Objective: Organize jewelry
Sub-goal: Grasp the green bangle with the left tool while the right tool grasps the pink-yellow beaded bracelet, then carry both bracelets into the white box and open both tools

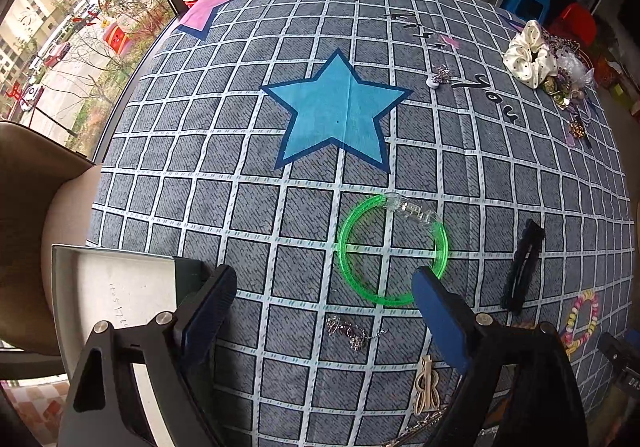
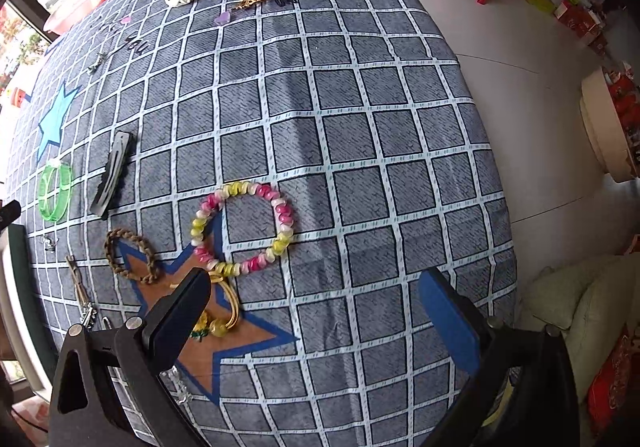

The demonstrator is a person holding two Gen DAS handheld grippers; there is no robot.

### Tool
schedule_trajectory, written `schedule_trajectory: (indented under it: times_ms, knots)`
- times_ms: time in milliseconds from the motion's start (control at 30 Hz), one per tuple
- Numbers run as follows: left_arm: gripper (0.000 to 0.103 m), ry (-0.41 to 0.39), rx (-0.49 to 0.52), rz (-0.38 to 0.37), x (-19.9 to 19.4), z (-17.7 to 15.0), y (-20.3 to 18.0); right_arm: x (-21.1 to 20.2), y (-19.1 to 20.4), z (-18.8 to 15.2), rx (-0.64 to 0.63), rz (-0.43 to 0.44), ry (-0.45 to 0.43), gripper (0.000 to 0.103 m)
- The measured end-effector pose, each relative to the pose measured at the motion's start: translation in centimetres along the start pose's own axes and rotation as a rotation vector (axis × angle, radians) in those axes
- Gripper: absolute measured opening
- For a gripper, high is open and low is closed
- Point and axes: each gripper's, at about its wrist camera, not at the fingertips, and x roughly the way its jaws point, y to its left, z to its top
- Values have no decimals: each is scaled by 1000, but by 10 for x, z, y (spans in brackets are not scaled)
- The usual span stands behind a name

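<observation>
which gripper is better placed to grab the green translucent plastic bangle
Left. The open left gripper hangs just before the green translucent plastic bangle; from the right gripper the bangle sits far off.

Bright daylight from the window [image 1: 60, 47] lights both sharp views evenly, with soft shadows, bowed edges and dark corners.

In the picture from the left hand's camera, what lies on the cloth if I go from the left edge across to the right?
White box → silver chain → green bangle → black hair clip → pastel bead bracelet. The cream hair clip sits under the bangle's span, so I leave it out.
</observation>
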Motion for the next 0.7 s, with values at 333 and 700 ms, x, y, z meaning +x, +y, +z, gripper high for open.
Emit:
schedule_trajectory:
  times_ms: [333,700]
  knots:
    - [74,76,5,-9,47,11,-3,40,3,13,-64,14,25,81]
    - [13,98,2,-86,40,3,-41,30,44,6,-146,33,-1,10]
